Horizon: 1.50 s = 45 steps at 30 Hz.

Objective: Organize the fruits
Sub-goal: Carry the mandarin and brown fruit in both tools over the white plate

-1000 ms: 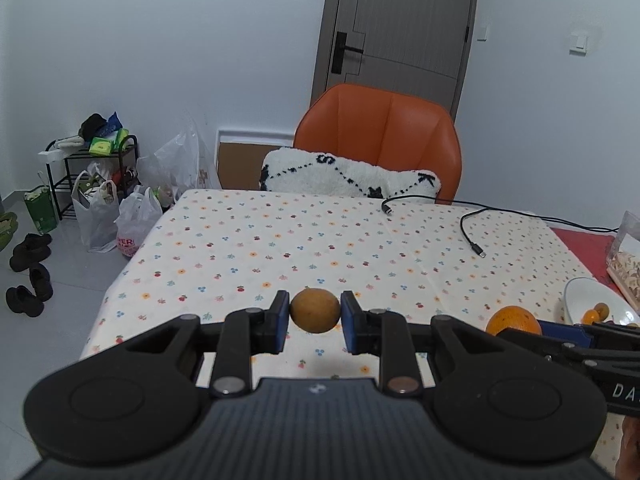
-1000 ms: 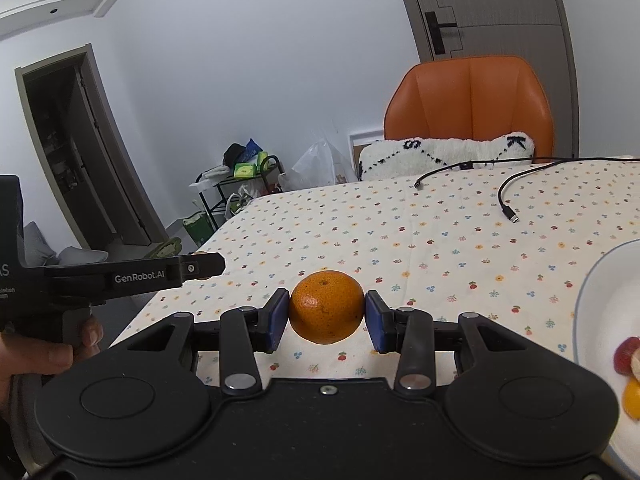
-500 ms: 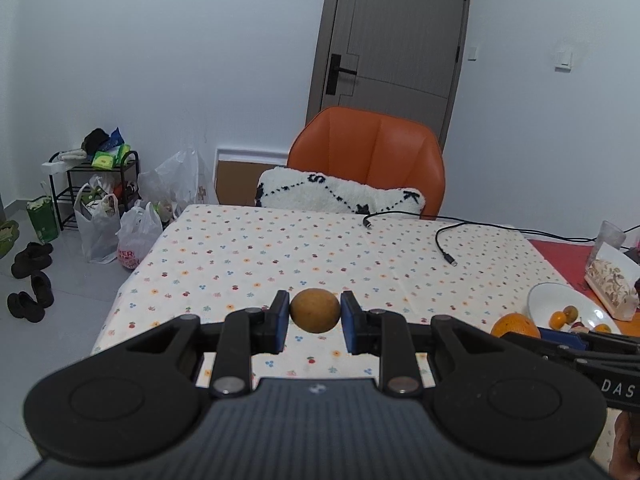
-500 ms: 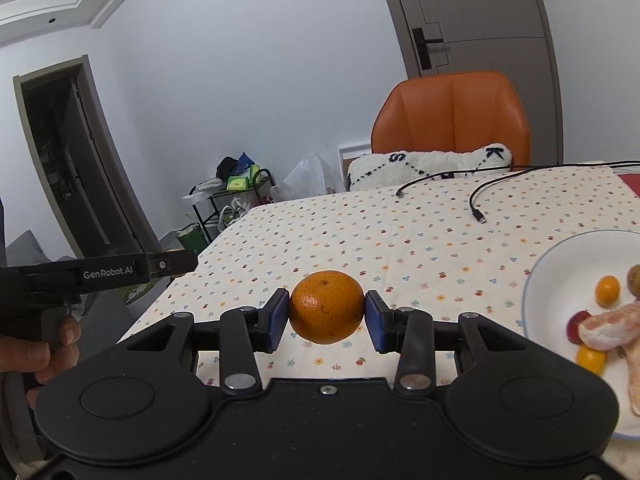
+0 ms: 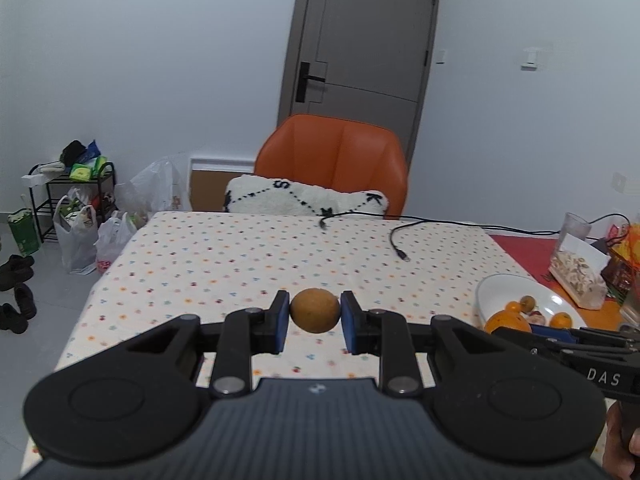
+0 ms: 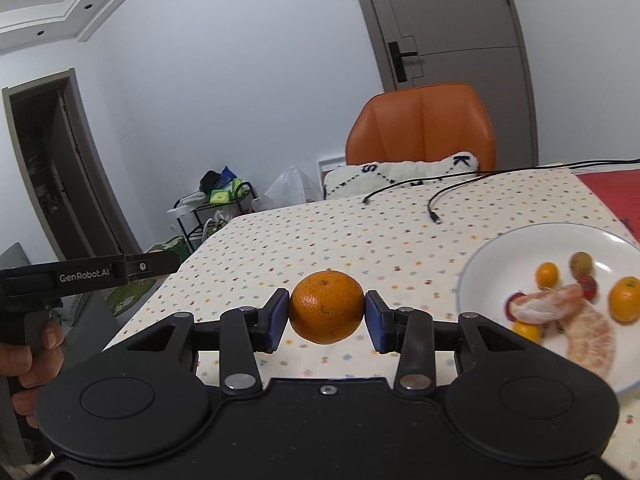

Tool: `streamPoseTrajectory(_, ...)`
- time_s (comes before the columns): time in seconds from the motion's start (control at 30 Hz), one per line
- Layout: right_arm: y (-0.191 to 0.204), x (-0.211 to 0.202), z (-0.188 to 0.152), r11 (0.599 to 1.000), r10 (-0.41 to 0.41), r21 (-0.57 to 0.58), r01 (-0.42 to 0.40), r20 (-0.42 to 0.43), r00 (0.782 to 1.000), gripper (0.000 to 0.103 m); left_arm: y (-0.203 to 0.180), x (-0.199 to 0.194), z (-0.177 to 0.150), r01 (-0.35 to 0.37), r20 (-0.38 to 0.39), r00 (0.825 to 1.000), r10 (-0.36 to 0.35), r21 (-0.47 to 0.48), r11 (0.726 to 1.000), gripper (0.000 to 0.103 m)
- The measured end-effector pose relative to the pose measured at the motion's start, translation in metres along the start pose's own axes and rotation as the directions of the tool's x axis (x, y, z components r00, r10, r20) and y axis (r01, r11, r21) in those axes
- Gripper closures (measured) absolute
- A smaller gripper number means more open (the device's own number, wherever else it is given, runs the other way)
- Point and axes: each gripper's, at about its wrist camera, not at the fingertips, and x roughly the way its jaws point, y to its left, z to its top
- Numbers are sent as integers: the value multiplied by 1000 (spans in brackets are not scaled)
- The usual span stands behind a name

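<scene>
My left gripper (image 5: 314, 322) is shut on a small brown round fruit (image 5: 315, 310), held above the dotted tablecloth (image 5: 240, 256). My right gripper (image 6: 326, 322) is shut on an orange (image 6: 326, 306), held above the cloth just left of a white plate (image 6: 516, 240). The plate holds peeled citrus segments (image 6: 576, 320), small oranges (image 6: 624, 298) and other small fruits. In the left wrist view the plate (image 5: 500, 284) lies at the right, with the right gripper's orange (image 5: 507, 322) in front of it.
A black cable (image 5: 400, 236) lies across the far side of the table. An orange chair (image 5: 332, 160) with a white cushion (image 5: 304, 198) stands behind. A bag of snacks (image 5: 578, 272) and a red mat (image 5: 528, 242) sit at the right. Bags and a rack (image 5: 76, 208) stand on the floor to the left.
Both grippers have moved right and lifted with their fruits held. The plate has come further into both views, and the right gripper is now beside it.
</scene>
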Motion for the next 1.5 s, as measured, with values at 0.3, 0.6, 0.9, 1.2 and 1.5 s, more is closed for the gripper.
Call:
streamPoseTrajectory(0.3,-22,-25,-6,998,-66,15,66,10,998,64,-29,5,-6,63,-6,998,-63,9,998,77)
streamPoseTrajectory(0.6,-51,-45,-10,990,-135,43,134,17,991,64,-58,15,-11,122,-24,992,-121,25,992,77)
streamPoseTrajectory(0.9,-78,-62,-12,977,-203,75,201,26,979,64,-80,26,-13,166,-42,986,-164,41,985,77)
streamPoseTrajectory(1.2,-101,-72,-13,962,-256,102,252,28,966,64,-101,39,-15,200,-63,979,-196,61,978,77)
streamPoseTrajectory(1.5,-123,-74,-14,949,-295,126,290,22,955,64,-123,55,-18,240,-90,968,-233,80,968,77)
